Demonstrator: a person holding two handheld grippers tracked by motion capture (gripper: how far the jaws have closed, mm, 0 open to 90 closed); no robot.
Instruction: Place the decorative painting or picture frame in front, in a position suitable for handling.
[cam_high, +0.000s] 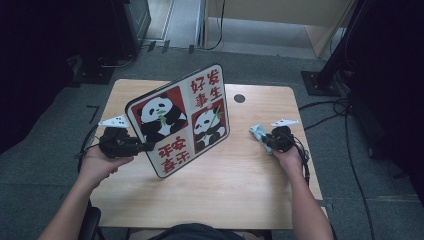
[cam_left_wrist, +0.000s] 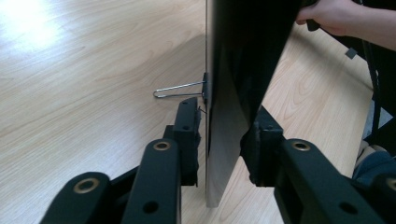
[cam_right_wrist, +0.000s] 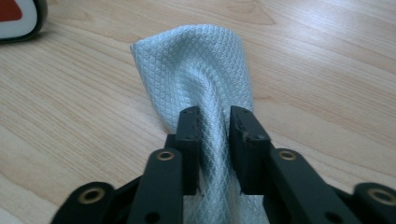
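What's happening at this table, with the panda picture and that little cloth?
A person sits at a wooden table with a hand-held gripper in each hand. The left gripper clamps the edge of a panda board, holding it tilted up on the table. The right gripper has its fingers pinched on a pale blue cloth that lies bunched on the wood. Cloth and board are apart; it looks like the board is about to be wiped.

Both grippers (cam_high: 150, 146) (cam_high: 264, 138) clamped, level.
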